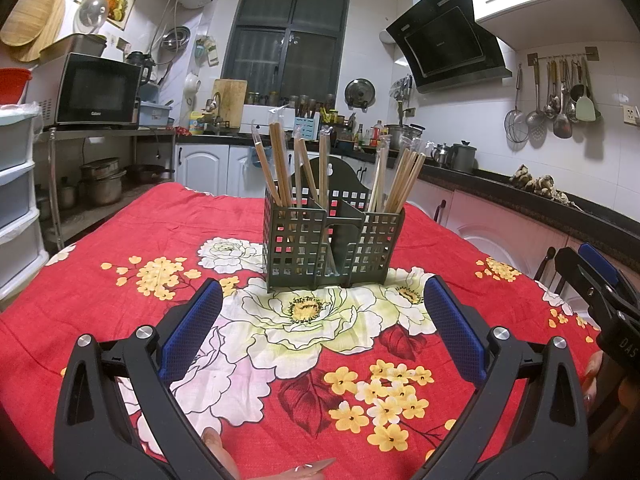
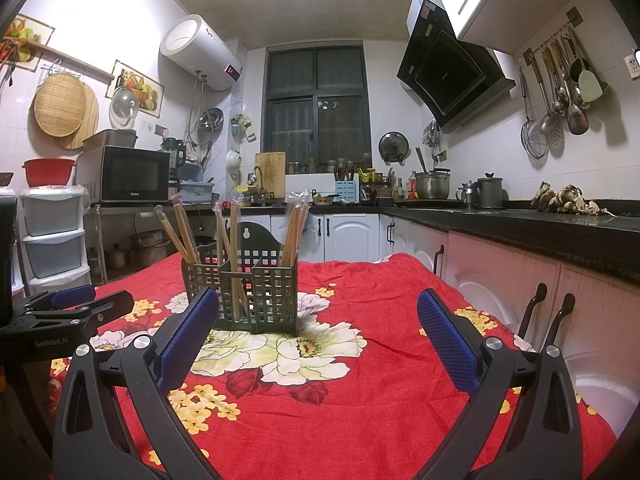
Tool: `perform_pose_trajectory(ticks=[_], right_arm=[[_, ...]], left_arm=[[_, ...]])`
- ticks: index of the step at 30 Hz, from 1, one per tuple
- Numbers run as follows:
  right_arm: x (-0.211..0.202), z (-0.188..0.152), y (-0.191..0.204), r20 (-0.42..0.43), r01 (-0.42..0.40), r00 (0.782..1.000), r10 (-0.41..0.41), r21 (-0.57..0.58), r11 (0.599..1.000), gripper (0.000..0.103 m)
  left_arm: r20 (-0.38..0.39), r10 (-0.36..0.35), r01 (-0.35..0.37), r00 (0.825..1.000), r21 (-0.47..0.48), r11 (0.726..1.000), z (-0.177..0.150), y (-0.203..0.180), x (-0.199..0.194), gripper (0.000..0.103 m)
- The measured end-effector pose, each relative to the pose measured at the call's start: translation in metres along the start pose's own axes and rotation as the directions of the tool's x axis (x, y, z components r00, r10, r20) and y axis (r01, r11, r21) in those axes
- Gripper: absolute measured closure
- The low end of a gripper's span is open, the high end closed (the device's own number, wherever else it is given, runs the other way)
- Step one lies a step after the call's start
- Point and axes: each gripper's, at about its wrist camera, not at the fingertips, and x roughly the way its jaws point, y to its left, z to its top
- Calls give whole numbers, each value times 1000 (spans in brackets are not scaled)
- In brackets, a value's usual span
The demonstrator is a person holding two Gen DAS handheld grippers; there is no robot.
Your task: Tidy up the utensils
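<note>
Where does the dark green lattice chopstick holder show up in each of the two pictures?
Left wrist view: the dark green lattice chopstick holder stands centre, just beyond the open left gripper.
Right wrist view: it stands left of centre, behind the right gripper's left finger.
Shared landmark: the dark window behind it.

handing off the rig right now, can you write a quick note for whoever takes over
Left hand-held gripper: open, empty, above the tablecloth, facing the holder.
Right hand-held gripper: open, empty, the holder ahead to its left.
Utensil holder: upright on the flowered cloth, with three compartments. Wrapped chopsticks stand in the left compartment, more chopsticks in the right, and a few in the middle.
Done: no loose utensils show on the cloth; every chopstick seen is in the holder.
Left: probably nothing, but check outside the views.
</note>
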Motion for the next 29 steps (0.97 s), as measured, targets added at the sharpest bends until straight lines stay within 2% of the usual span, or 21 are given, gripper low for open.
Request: perform_pose_trajectory(ticks=[13,15,19,21,22,23,24,26,28,29], right_arm=[[1,0,-3,-14,12,1000,-12,11,1000,6],[6,1,-7,-43,31,999,-30,19,999,6],[29,7,-27,-165,95,983,-84,62,994,6],[49,10,-49,-257,149,959,-121,93,984,6],[63,11,-61,-312,175,940,-137,97,980,6],[86,10,-77,-406,212,899,-166,70,975,6],[104,8,-90,-465,248,863,-199,46,968,6],[136,1,-108,-549,273,807,-219,18,962,6],[178,-16,-130,-642,311,723,-255,-26,950,6],[196,-28,-139,-684,316,684,-254,-35,948,6]], left_arm=[[-22,-6,5,1000,-24,1000,-3,3,4,10],[-29,-3,2,1000,-43,999,-2,7,5,10],[-118,0,-18,993,-148,989,8,33,13,10],[-172,30,-61,985,-176,983,16,54,22,10],[-207,59,-97,977,-180,979,20,66,29,10],[-276,102,-155,956,-176,972,26,86,45,10],[-322,141,-203,936,-171,964,29,100,56,10],[-423,239,-316,874,-121,941,34,133,89,10],[-450,303,-381,840,-91,920,35,159,114,10],[-485,334,-414,808,-64,908,33,174,134,10]])
